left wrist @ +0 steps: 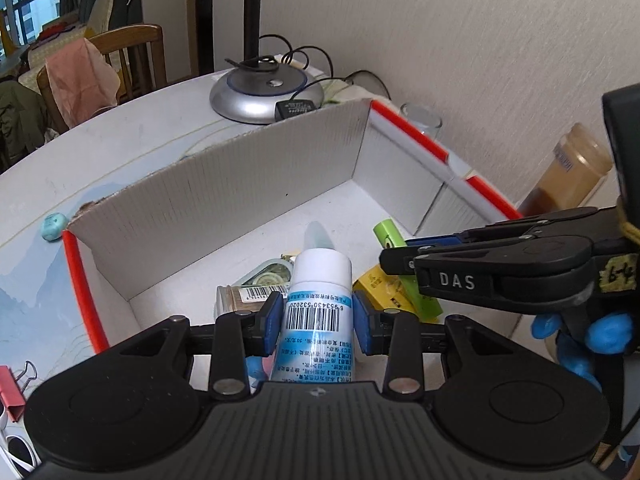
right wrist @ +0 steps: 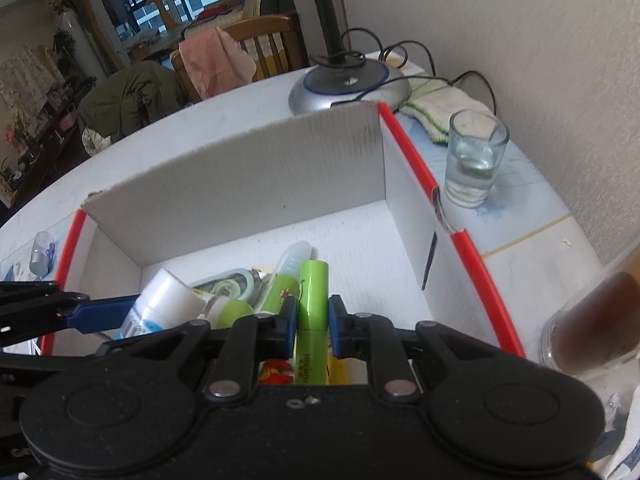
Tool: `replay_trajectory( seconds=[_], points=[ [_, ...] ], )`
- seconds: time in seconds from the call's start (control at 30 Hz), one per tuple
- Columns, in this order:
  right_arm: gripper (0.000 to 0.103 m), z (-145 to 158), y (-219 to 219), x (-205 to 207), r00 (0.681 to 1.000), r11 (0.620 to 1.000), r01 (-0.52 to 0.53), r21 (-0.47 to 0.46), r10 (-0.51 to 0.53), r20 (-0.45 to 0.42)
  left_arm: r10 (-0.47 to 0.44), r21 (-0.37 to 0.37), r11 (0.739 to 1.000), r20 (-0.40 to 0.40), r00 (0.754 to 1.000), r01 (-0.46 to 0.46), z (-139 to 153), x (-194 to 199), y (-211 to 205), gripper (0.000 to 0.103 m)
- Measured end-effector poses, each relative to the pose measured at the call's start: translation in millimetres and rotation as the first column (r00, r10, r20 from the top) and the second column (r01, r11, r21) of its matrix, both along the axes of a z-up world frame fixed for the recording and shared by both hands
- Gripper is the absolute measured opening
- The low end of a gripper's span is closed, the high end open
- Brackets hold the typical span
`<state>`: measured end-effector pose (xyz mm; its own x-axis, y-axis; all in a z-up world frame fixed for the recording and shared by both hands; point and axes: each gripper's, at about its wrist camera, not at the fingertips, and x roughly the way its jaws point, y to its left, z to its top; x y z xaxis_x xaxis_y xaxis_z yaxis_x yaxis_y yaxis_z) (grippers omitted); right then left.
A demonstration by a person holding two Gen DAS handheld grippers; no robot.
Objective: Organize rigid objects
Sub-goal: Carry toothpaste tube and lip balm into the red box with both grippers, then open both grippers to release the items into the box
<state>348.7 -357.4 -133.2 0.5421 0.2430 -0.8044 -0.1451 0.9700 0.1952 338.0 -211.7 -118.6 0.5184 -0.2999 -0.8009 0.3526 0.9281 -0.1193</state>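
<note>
My left gripper [left wrist: 318, 318] is shut on a white tube with a white cap and a barcode [left wrist: 318, 292], held over the white cardboard box with red edges [left wrist: 224, 196]. My right gripper [right wrist: 313, 322] is shut on a green marker pen [right wrist: 313, 300], also over the box [right wrist: 248, 184]. The right gripper shows in the left wrist view [left wrist: 394, 254] at the right, its tips around the green pen [left wrist: 390, 234]. Inside the box lie a correction tape [left wrist: 272, 272], a brown-capped bottle [left wrist: 244, 294] and a yellow pack [left wrist: 380, 284].
A silver lamp base with cords [right wrist: 348, 80] stands behind the box. A glass of water [right wrist: 474, 160] and a cloth [right wrist: 436, 100] sit to the right, a brown jar [right wrist: 592, 320] at the near right. A teal eraser [left wrist: 54, 227] and a red binder clip [left wrist: 12, 390] lie left.
</note>
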Motion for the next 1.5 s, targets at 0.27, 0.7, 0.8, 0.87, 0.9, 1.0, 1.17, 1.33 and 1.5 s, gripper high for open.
replay_trajectory(
  seconds=[0.27,0.7,0.8,0.87,0.9,1.0,1.17,1.33,1.5],
  points=[
    [0.015,-8,-2,1,1.000,1.000,-0.012,-0.008,0.012,-0.029,-0.028,0.024,0.999,-0.002,1.000,0.028,-8,7,-10,0.036],
    [0.024,-5,-12,1,1.000,1.000,0.016,0.014,-0.015,-0.023,-0.044,0.032,0.999,-0.013,0.999,0.044,-12,2,-16,0.037],
    [0.025,-4,-13,0,1.000,0.999,0.021,0.024,-0.020,-0.024,-0.029,0.022,0.999,-0.035,0.999,0.030,-14,0,-14,0.043],
    [0.025,-2,-13,-2,1.000,0.999,0.021,0.025,-0.020,-0.023,-0.034,0.014,0.999,-0.037,0.999,0.034,-14,-3,-12,0.043],
    [0.025,-2,-13,-2,1.000,0.999,0.021,0.026,-0.021,-0.021,-0.036,0.010,0.999,-0.036,0.999,0.036,-14,-4,-12,0.043],
    [0.026,1,-14,-5,1.000,0.999,0.025,0.031,-0.025,-0.017,-0.031,-0.003,1.000,-0.028,0.999,0.031,-11,-9,-9,0.043],
    [0.028,8,-15,-11,0.999,0.998,0.033,0.045,-0.033,-0.010,-0.021,-0.044,0.999,-0.012,1.000,0.021,-1,-20,0,0.043],
    [0.031,19,-11,-20,1.000,0.998,0.024,0.055,-0.025,0.010,0.000,-0.073,0.997,0.014,1.000,0.001,11,-30,14,0.043],
    [0.037,32,-3,-31,0.999,0.998,0.001,0.056,-0.003,0.040,0.025,-0.094,0.995,0.051,0.998,-0.020,24,-42,31,0.047]
  ],
)
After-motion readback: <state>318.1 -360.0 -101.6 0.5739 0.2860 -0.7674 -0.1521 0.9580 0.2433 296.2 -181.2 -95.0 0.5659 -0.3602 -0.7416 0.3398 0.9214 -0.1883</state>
